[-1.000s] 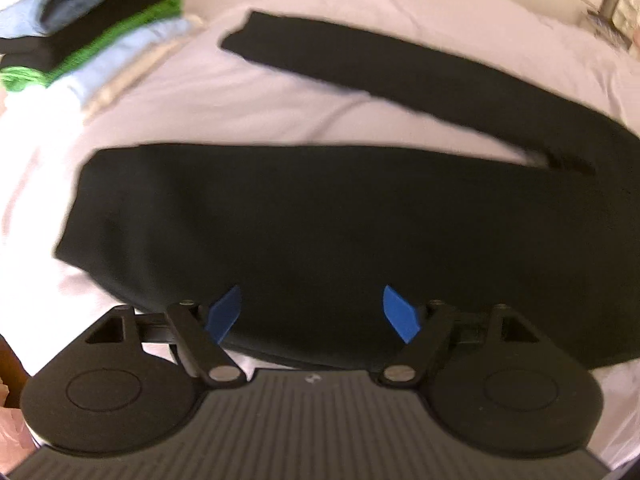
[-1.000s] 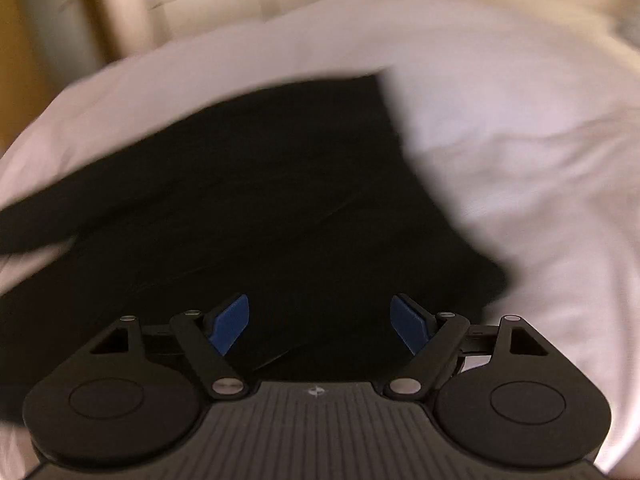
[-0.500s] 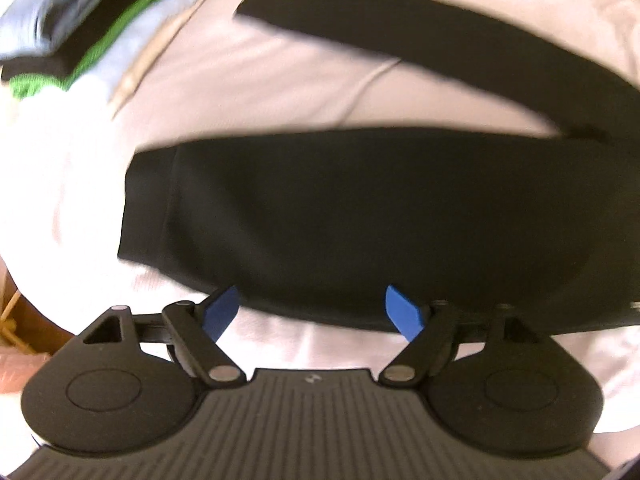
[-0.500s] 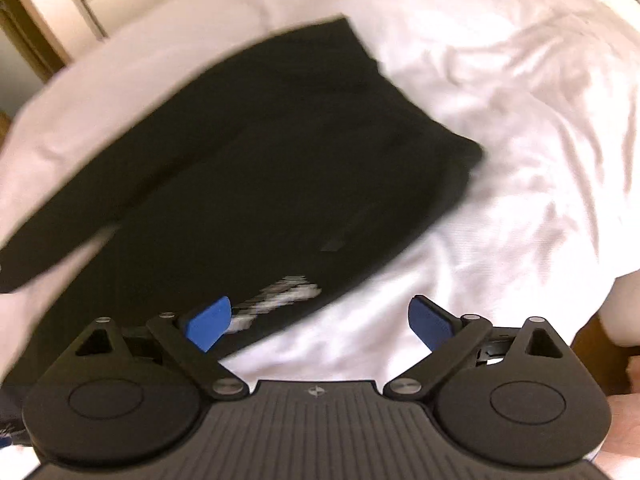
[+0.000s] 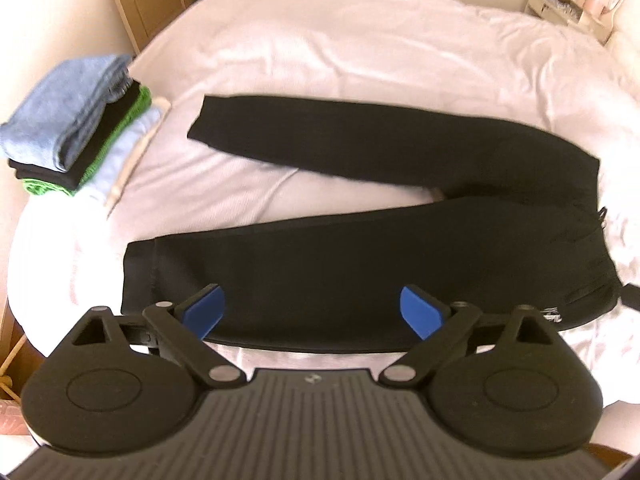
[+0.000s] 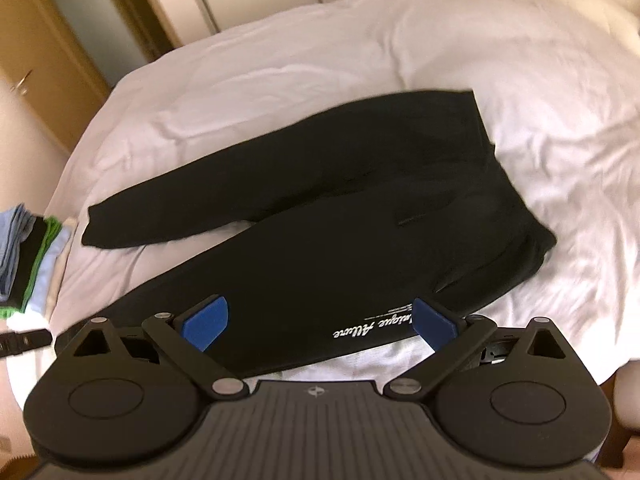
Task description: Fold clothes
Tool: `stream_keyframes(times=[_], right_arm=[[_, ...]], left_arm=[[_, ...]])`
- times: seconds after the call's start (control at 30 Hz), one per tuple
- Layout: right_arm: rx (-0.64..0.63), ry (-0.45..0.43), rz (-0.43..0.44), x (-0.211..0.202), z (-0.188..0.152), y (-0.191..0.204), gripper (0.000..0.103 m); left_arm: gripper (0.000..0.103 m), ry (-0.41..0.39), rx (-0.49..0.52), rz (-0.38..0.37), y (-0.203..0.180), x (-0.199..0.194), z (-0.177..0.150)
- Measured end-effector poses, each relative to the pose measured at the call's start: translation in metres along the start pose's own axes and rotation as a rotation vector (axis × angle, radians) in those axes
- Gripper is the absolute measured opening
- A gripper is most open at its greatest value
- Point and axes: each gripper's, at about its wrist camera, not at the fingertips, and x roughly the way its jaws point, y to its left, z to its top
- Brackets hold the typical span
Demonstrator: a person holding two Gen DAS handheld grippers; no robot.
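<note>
A pair of black sweatpants (image 5: 360, 256) (image 6: 340, 216) lies spread flat on the white bed, legs pointing left and parted in a V, waistband at the right. White script lettering (image 6: 372, 326) marks the near leg by the hip. My left gripper (image 5: 312, 312) hovers open above the near leg's lower half, nothing between its blue pads. My right gripper (image 6: 318, 320) hovers open over the near thigh by the lettering, also holding nothing.
A stack of folded clothes (image 5: 76, 120) (image 6: 28, 256), blue on top, then black, green and pale layers, sits at the bed's left edge. The white sheet (image 5: 360, 48) stretches rumpled beyond the pants. Wooden cabinets (image 6: 44, 60) stand behind the bed on the left.
Both grippers have pulled back and risen away from the pants, so the whole garment now shows. Both stay open. The pants lie as before.
</note>
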Motion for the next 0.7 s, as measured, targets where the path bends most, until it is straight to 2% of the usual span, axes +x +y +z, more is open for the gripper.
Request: stream_keyframes(times=[0.2, 0.37, 0.7], right_arm=[[-0.085, -0.002, -0.023, -0.034, -0.024, -0.019, 0.101], [-0.148, 0.002, -0.036, -0.063, -0.045, -0.038, 0.101], [-0.228, 0.005, -0.012, -0.102, -0.079, -0.063, 0.101]], left_arm=[[0.095, -0.037, -0.02, 0.02, -0.041, -0.051, -0.031], [0.095, -0.035, -0.024, 0.031, -0.071, -0.078, -0.066], [0.097, -0.05, -0.031, 0.057, -0.096, -0.118, -0.119]])
